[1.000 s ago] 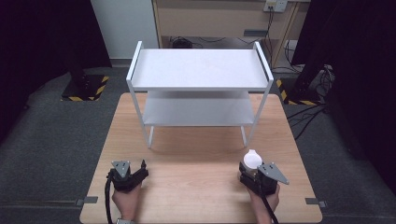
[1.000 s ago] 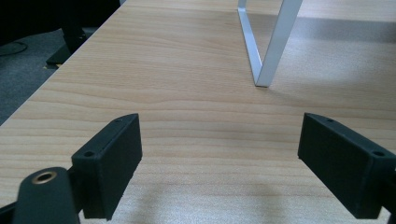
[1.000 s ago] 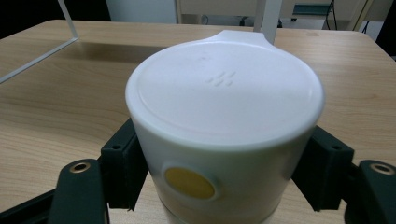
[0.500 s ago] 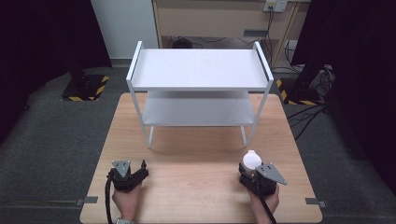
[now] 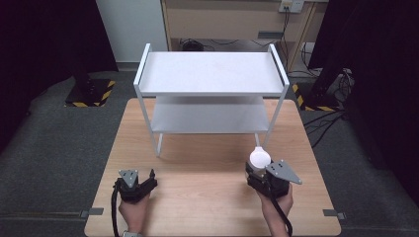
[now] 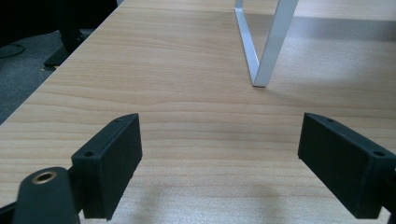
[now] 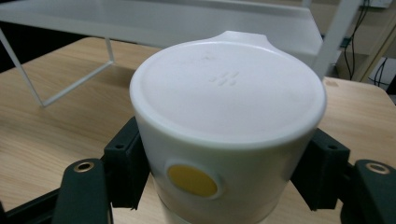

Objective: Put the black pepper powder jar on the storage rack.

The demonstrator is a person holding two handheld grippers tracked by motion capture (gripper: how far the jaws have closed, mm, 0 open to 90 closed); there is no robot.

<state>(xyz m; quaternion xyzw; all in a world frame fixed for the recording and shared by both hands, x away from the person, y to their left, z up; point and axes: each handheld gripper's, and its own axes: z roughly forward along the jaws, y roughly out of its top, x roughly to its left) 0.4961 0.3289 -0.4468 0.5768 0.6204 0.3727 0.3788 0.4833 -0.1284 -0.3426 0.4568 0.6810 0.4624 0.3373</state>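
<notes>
A white cup (image 7: 227, 107) with a flat top, a small lip at its far rim and a yellow dot on its side is clamped between the black jaws of my right gripper (image 7: 224, 164). In the high view the white cup (image 5: 259, 158) sits at the front of the right gripper (image 5: 258, 170), near the table's front right, just before the rack's right leg. My left gripper (image 5: 146, 178) rests at the front left. In the left gripper view its own jaws stand wide apart, and the left gripper (image 6: 219, 140) has only bare wood between them.
A white two-level metal rack (image 5: 212, 74) stands on the far half of the wooden table (image 5: 207, 192). One of its thin legs (image 6: 266, 51) rises ahead of the left gripper. Dark floor, cables and a cabinet lie beyond the table.
The right gripper has lifted a little with the cup in it. The left gripper has stayed where it was.
</notes>
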